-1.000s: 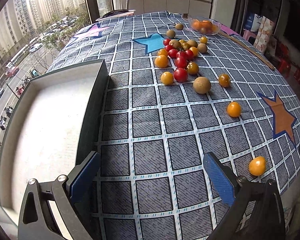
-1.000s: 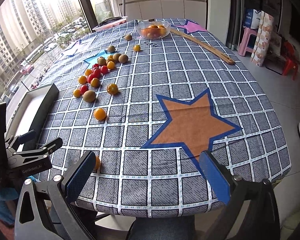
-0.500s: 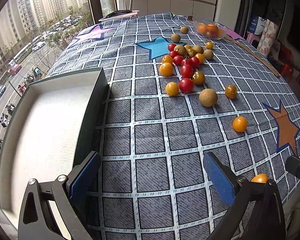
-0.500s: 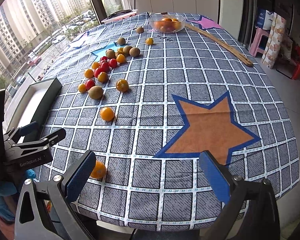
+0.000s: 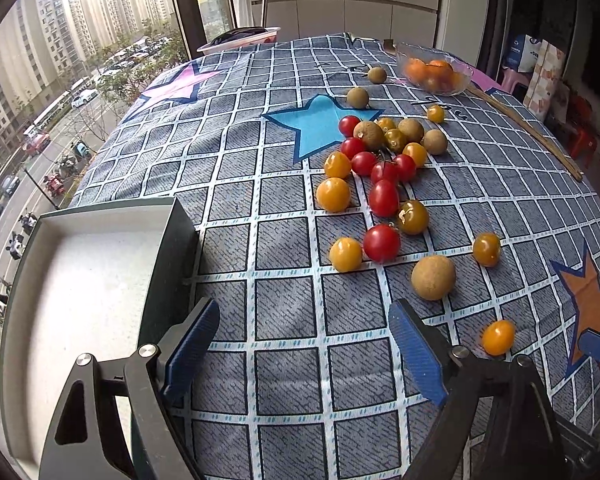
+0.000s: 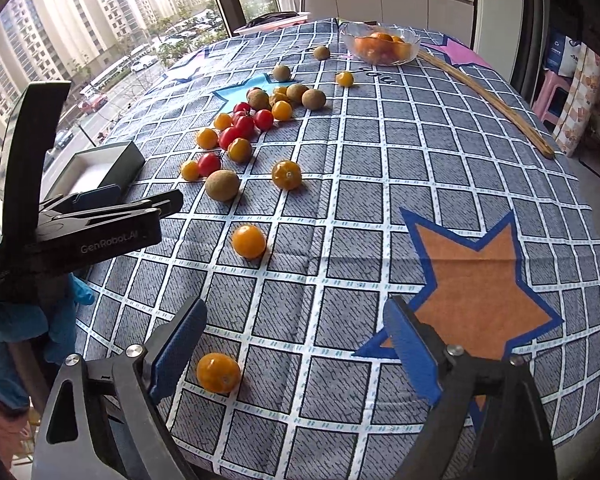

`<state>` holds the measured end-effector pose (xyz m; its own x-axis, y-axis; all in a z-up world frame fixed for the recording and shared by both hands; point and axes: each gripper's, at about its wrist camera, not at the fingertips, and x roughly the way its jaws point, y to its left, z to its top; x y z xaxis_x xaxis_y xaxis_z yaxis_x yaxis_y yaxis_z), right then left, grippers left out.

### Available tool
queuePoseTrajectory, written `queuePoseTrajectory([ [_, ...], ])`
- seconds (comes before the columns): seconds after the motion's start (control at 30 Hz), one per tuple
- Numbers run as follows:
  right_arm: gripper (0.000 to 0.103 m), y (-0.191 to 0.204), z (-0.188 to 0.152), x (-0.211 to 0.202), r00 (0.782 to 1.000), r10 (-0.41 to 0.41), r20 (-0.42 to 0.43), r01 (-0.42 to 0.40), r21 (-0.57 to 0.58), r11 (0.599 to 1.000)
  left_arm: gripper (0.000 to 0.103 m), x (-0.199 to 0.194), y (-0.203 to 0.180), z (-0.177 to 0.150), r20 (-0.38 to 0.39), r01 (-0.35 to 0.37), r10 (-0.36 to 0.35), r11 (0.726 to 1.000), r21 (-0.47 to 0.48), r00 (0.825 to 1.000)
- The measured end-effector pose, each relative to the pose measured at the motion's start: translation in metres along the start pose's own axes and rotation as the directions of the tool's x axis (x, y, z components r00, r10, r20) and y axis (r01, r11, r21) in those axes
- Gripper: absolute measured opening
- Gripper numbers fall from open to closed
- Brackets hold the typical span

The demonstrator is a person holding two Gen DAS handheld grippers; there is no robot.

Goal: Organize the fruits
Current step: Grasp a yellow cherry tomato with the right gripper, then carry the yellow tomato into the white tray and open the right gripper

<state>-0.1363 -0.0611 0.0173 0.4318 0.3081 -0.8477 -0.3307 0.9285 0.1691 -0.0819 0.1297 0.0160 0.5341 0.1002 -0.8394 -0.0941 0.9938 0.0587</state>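
Red, yellow and brown fruits lie scattered on the checked tablecloth (image 5: 284,304). A red tomato (image 5: 381,242) and a brown round fruit (image 5: 433,277) lie just ahead of my left gripper (image 5: 304,344), which is open and empty beside the grey-walled white tray (image 5: 80,288). My right gripper (image 6: 296,344) is open and empty. A yellow tomato (image 6: 218,372) lies by its left finger, another yellow tomato (image 6: 249,241) farther ahead. The left gripper also shows in the right wrist view (image 6: 112,212), by the tray (image 6: 100,168).
A glass bowl of oranges (image 5: 434,70) stands at the far end of the table, also in the right wrist view (image 6: 380,46). A long wooden stick (image 6: 488,102) lies along the right side. The window is to the left. The table's near edge is under both grippers.
Both grippers have moved forward over the table toward the fruits, which now look larger and nearer. Both stay open and empty.
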Motion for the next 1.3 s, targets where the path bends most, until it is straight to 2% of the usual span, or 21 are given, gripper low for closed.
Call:
queuePoseTrajectory([
  [0.07, 0.083, 0.003, 0.003, 0.007, 1.000, 0.012, -0.006, -0.012, -0.011, 1.000, 0.074, 0.006, -0.003, 0.004, -0.012, 0.008, -0.007, 1.000, 0.014, 1.000],
  [0.13, 0.080, 0.007, 0.006, 0.015, 1.000, 0.024, -0.015, -0.024, -0.020, 1.000, 0.074, 0.014, -0.004, 0.007, -0.036, 0.017, -0.017, 1.000, 0.014, 0.999],
  [0.23, 0.076, 0.013, 0.011, 0.023, 1.000, 0.013, -0.008, -0.014, -0.039, 0.999, 0.074, 0.017, -0.003, 0.012, -0.030, 0.038, -0.038, 0.999, -0.009, 0.999],
  [0.37, 0.074, 0.021, 0.018, 0.029, 1.000, 0.003, 0.004, -0.002, -0.065, 0.998, 0.068, 0.020, -0.005, 0.017, -0.021, 0.049, -0.050, 0.999, -0.017, 0.999],
  [0.4, 0.072, 0.023, 0.019, 0.031, 1.000, -0.004, 0.007, 0.005, -0.072, 0.997, 0.064, 0.020, -0.006, 0.018, -0.017, 0.056, -0.056, 0.998, -0.012, 0.998],
  [0.43, 0.070, 0.025, 0.020, 0.032, 1.000, -0.010, 0.011, 0.011, -0.082, 0.997, 0.056, 0.019, -0.009, 0.018, -0.013, 0.060, -0.060, 0.998, -0.004, 0.998],
  [0.5, 0.056, 0.028, 0.022, 0.033, 1.000, -0.022, 0.015, 0.024, -0.102, 0.995, 0.048, 0.018, -0.014, 0.019, -0.012, 0.064, -0.064, 0.998, 0.015, 0.998],
  [0.53, 0.052, 0.030, 0.022, 0.034, 0.999, -0.029, 0.016, 0.031, -0.109, 0.994, 0.040, 0.018, -0.015, 0.018, -0.011, 0.071, -0.071, 0.997, 0.020, 0.997],
  [0.6, 0.027, 0.030, 0.023, 0.034, 0.999, -0.031, 0.019, 0.032, -0.115, 0.993, 0.028, 0.017, -0.019, 0.018, -0.009, 0.081, -0.081, 0.996, 0.028, 0.997],
  [0.63, 0.021, 0.028, 0.024, 0.034, 1.000, -0.023, 0.018, 0.025, -0.106, 0.994, 0.020, 0.017, -0.019, 0.018, -0.008, 0.085, -0.085, 0.996, 0.030, 0.996],
  [0.87, 0.022, 0.004, 0.018, 0.024, 0.996, 0.092, 0.003, -0.092, 0.020, 0.996, 0.020, 0.004, -0.011, 0.006, -0.017, 0.118, -0.118, 0.993, -0.021, 0.993],
  [1.17, 0.022, 0.003, 0.007, 0.002, 0.994, 0.108, -0.002, -0.108, 0.029, 0.994, 0.020, -0.043, 0.006, -0.024, 0.016, 0.141, -0.140, 0.988, -0.069, 0.990],
  [1.3, 0.022, 0.016, 0.008, -0.008, 0.993, 0.118, 0.004, -0.118, 0.007, 0.993, 0.020, -0.062, 0.025, -0.039, 0.033, 0.116, -0.113, 0.989, -0.088, 0.993],
])
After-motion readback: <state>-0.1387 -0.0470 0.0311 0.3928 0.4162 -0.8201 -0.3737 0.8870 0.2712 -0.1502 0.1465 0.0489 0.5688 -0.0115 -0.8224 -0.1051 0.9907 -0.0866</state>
